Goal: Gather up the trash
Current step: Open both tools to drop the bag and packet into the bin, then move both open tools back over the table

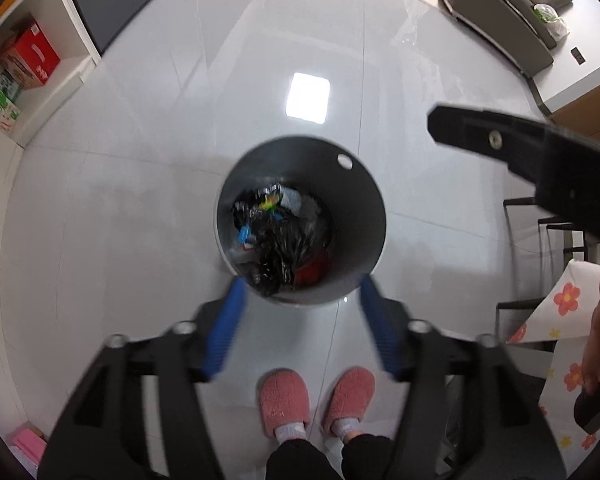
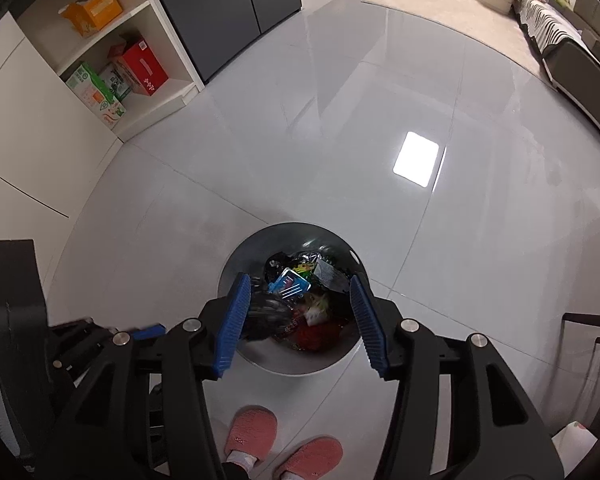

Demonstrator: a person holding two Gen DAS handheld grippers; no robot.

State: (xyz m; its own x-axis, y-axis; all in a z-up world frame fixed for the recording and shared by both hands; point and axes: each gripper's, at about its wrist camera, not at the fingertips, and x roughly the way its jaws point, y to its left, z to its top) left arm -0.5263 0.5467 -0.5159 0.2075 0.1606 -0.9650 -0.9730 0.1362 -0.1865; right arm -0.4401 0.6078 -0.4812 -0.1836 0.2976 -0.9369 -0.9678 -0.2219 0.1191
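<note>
A round grey trash bin [image 1: 356,208] stands on the glossy floor, seen from above in both views. Inside it lie a crumpled black plastic bag [image 1: 278,248], colourful wrappers and something red. My left gripper [image 1: 302,280] hangs over the bin's near rim, open, with nothing between its blue pads [image 1: 228,320]. My right gripper [image 2: 300,280] is also above the bin [image 2: 252,252] and open; the blurred black bag [image 2: 266,314] lies just past its left pad [image 2: 234,316], below in the bin. A blue wrapper [image 2: 290,282] lies on top of the trash.
The person's pink slippers [image 1: 284,404] stand just in front of the bin. A white shelf with boxes [image 2: 136,68] and a dark cabinet [image 2: 228,8] are at the left. A sofa [image 1: 500,12] is at the far right, and chairs and a flowered tablecloth [image 1: 560,312] at the near right.
</note>
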